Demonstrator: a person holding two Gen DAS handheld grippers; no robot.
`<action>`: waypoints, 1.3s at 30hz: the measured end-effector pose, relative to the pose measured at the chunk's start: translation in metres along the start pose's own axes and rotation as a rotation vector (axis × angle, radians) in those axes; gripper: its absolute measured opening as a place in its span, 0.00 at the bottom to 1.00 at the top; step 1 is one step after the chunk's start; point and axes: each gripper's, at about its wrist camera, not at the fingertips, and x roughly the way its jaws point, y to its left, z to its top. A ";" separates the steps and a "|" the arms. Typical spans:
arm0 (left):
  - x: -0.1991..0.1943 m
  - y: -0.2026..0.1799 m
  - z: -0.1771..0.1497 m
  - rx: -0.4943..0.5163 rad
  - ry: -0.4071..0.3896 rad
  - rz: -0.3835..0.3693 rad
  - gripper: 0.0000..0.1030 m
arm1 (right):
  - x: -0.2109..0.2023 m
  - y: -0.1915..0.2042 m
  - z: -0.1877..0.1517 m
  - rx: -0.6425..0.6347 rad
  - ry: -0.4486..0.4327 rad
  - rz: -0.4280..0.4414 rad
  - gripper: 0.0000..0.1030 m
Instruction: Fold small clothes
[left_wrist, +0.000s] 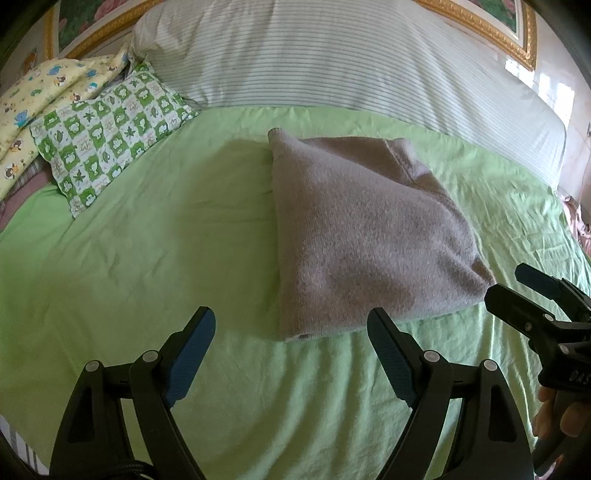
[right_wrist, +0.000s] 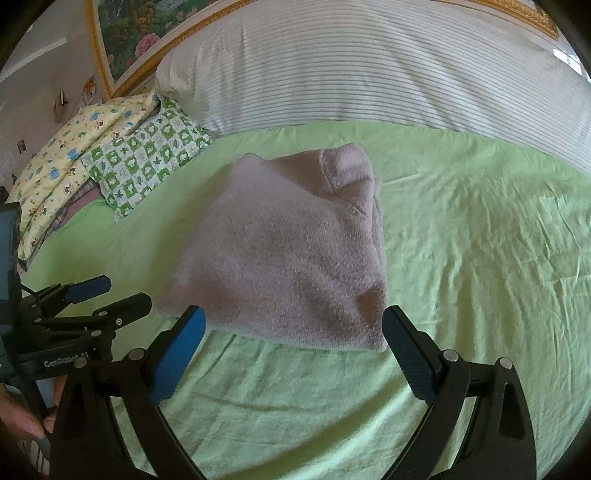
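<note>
Nearest the lens, the left gripper (left_wrist: 291, 328) is held with its blue-padded jaws spread wide and nothing between them, low over a green sheet (left_wrist: 147, 240). The right gripper (right_wrist: 293, 326) is likewise spread wide and empty, its tips just short of the near edge of a garment (right_wrist: 288, 251). The garment lies on the sheet, ahead of both tools and slightly right of the left one. It appears already folded, so the step in hand is judged to be a last tidy or a release. If one more fold is wanted, the near corners would best be pinched evenly and carried over together, so the layers are not dragged askew. The garment is a pale greyish-mauve knit, thick, soft and fuzzy, folded into a compact stack with a seam showing near its far end. Beyond it, a striped pillow (left_wrist: 332, 55) and a green-checked pillow (left_wrist: 107, 136) can be seen.
</note>
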 end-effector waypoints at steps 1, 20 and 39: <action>0.000 0.000 0.000 0.000 0.000 0.001 0.82 | 0.000 0.000 0.000 -0.001 0.000 -0.001 0.94; -0.001 -0.005 0.003 0.021 -0.002 0.030 0.82 | -0.004 -0.002 0.001 0.012 -0.008 -0.001 0.94; 0.005 -0.002 0.008 0.029 0.009 0.058 0.83 | -0.005 0.001 0.005 0.023 -0.022 -0.005 0.94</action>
